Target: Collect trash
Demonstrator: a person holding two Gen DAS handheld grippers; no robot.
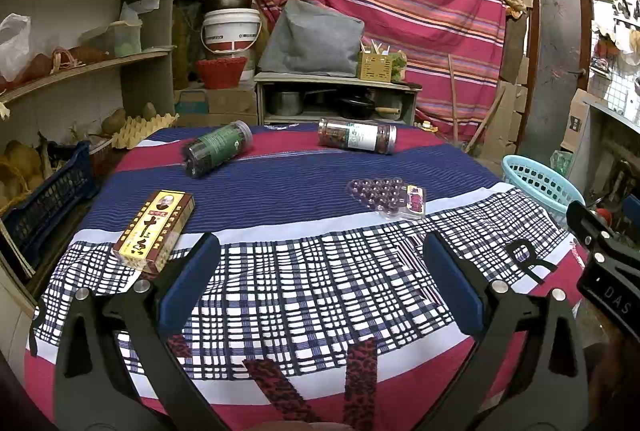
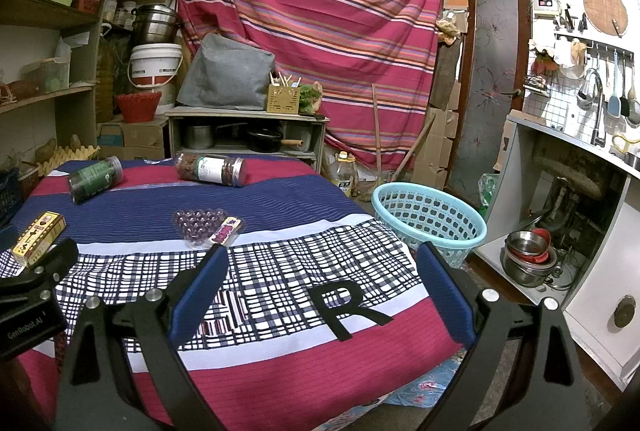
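On the cloth-covered table (image 1: 320,167) lie a yellow and red box (image 1: 154,231) at the left, a green-labelled jar (image 1: 218,149) and a white-labelled jar (image 1: 356,135) on their sides at the back, and a clear blister tray (image 1: 386,197) in the middle. The same box (image 2: 38,237), green jar (image 2: 94,179), white-labelled jar (image 2: 210,169) and blister tray (image 2: 208,227) show in the right wrist view. A light blue basket (image 2: 430,221) stands off the table's right side. My left gripper (image 1: 320,263) hovers open over the checked near part. My right gripper (image 2: 322,271) is open and holds nothing.
Shelves (image 1: 80,63) with a blue crate (image 1: 48,199) and egg tray line the left. A low cabinet (image 1: 336,99) with pots stands behind the table before a striped curtain (image 1: 400,11). A counter (image 2: 572,191) with steel bowls (image 2: 528,259) under it is at the right.
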